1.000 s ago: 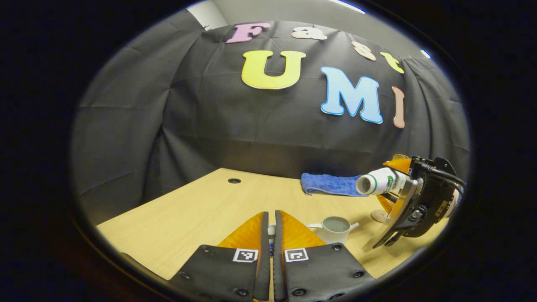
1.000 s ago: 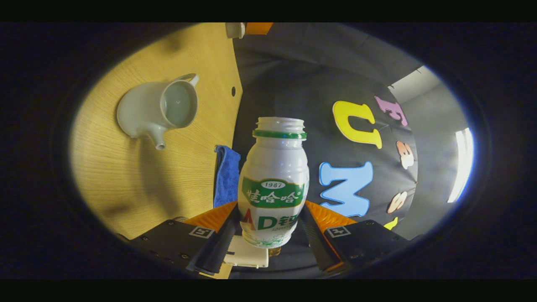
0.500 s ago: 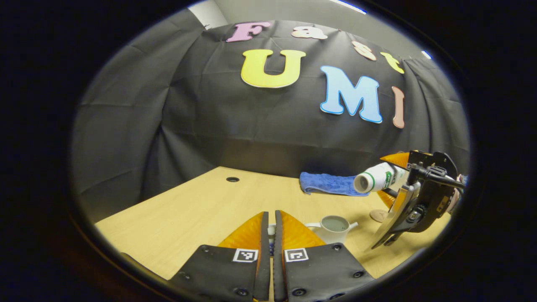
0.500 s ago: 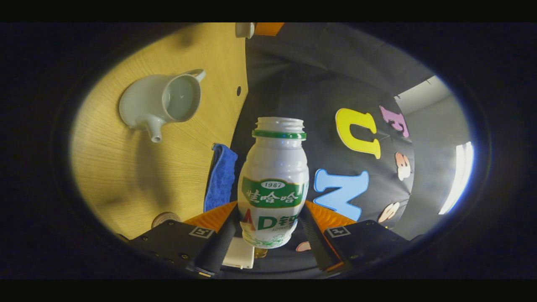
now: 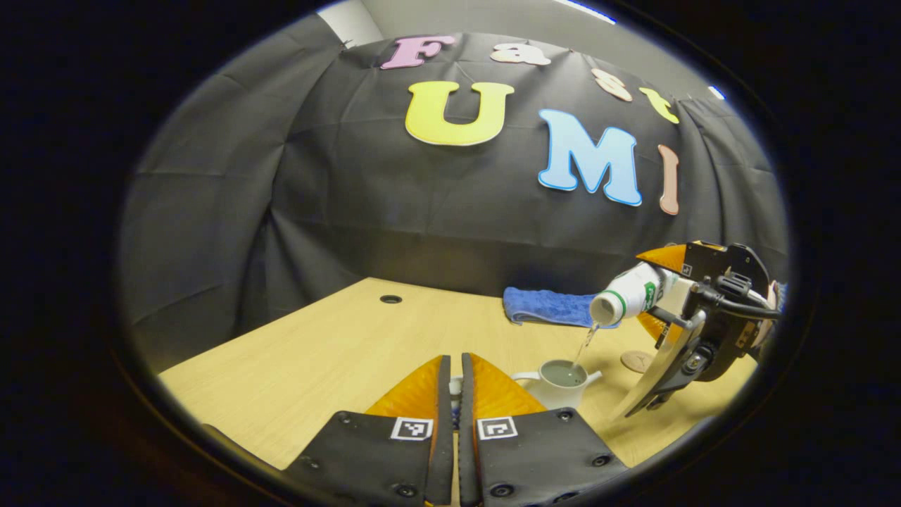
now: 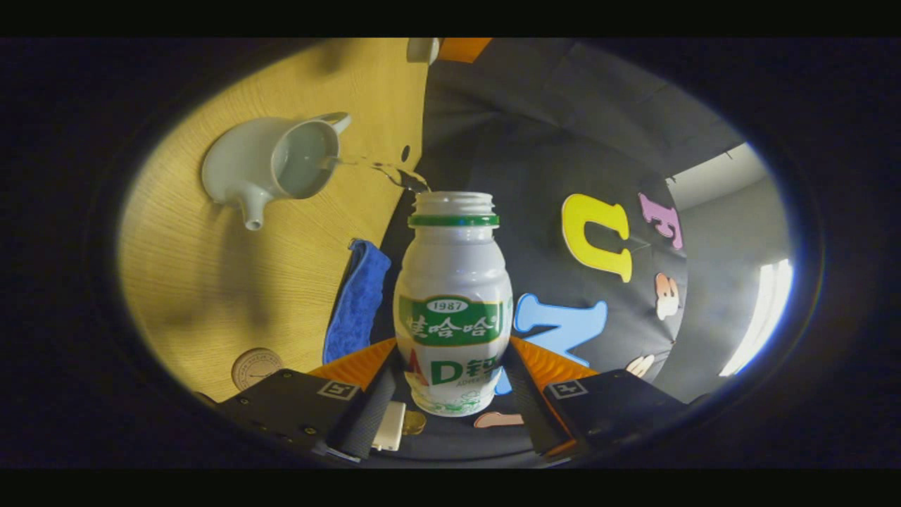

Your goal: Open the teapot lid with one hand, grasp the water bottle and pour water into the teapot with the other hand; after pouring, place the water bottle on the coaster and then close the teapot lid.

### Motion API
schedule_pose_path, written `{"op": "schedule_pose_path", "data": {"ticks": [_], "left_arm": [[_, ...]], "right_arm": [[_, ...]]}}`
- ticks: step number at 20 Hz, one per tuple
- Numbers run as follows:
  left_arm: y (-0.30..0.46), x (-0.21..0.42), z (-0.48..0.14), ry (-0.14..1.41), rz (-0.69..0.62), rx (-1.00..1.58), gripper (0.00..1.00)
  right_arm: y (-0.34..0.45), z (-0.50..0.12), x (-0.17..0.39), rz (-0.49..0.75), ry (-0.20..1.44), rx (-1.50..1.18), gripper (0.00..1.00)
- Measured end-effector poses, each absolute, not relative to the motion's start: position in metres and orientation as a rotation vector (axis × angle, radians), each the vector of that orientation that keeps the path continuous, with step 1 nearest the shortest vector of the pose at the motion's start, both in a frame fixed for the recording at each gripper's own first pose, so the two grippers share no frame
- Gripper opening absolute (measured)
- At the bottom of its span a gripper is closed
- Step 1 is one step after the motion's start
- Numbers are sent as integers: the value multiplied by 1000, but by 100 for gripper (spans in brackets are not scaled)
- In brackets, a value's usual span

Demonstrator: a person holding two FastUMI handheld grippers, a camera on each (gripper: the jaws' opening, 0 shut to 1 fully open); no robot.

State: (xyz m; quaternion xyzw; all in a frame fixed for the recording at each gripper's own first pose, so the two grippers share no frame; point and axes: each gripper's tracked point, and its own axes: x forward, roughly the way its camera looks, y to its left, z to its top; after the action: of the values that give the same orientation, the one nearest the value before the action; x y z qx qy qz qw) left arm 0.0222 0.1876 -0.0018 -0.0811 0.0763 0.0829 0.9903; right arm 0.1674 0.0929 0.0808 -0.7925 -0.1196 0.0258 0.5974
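Landmark: the pale celadon ceramic teapot [image 5: 561, 381] with a short spout and a side handle stands upright on the light wood-grain tabletop [image 5: 338, 352]; its mouth is uncovered and liquid shows inside. In the right gripper view the same teapot [image 6: 264, 165] appears tipped sideways because that camera is rolled over.

Water bottle: the small white plastic bottle with a green neck ring and a green label band [image 6: 454, 303] is capless and tilted mouth-down above and just to the right of the teapot. In the left gripper view the bottle [image 5: 626, 299] hangs over the teapot's rim.

Water: a thin stream of water [image 5: 586, 343] runs from the bottle's mouth into the teapot's opening; the right gripper view shows the stream [image 6: 380, 171] bridging the two.

Right gripper: the right gripper [image 6: 454, 384] has both fingers pressed against the lower body of the bottle, one on each side. From the left gripper view it [image 5: 658, 299] sits above and right of the teapot.

Left gripper: the left gripper [image 5: 454, 391] has its fingers almost together, with a small white object wedged between the tips, most likely the teapot lid [image 5: 455, 386]; it is too hidden to be sure. It is held just left of the teapot.

Coaster: a round tan coaster [image 5: 638, 361] lies flat on the tabletop just right of the teapot, bare.

Cloth: a folded blue towel [image 5: 552, 308] lies behind the teapot, near the wall.
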Motion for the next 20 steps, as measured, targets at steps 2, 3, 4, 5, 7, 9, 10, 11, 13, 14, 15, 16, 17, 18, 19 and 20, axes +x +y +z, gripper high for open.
{"op": "schedule_pose_path", "data": {"ticks": [2,3,4,5,7,9,10,11,13,14,15,16,17,18,19,20], "left_arm": [[187,23,-1,153,165,-163,9],[187,23,-1,154,165,-163,9],[188,23,0,154,165,-163,13],[187,22,-1,153,165,-164,13],[187,22,-2,156,166,-165,13],[188,22,-2,157,167,-166,13],[188,21,-1,157,167,-167,13],[188,21,-1,158,168,-168,13],[189,20,-2,160,169,-169,13],[190,19,-2,160,169,-169,13],[190,19,-2,162,169,-169,13],[190,19,-2,162,169,-169,13],[190,20,-3,163,168,-169,13],[190,20,-4,163,167,-169,13],[190,20,-3,163,167,-169,13],[190,20,-3,164,167,-169,9]], "right_arm": [[95,81,168,60,-282,-1842,82],[95,82,170,60,-287,-1844,82],[95,83,170,59,-292,-1845,82],[96,82,170,60,-296,-1847,82],[97,84,170,58,-304,-1854,82],[98,84,171,56,-310,-1861,82],[97,85,171,57,-313,-1865,82],[98,85,172,57,-315,-1870,82],[99,86,172,57,-322,-1882,82],[99,86,171,58,-325,-1886,82],[100,87,172,58,-328,-1892,82],[100,88,171,58,-332,-1897,82],[101,89,172,58,-336,-1901,82],[101,89,172,57,-337,-1904,82],[101,89,172,59,-339,-1908,82],[102,90,172,60,-342,-1913,82]]}}
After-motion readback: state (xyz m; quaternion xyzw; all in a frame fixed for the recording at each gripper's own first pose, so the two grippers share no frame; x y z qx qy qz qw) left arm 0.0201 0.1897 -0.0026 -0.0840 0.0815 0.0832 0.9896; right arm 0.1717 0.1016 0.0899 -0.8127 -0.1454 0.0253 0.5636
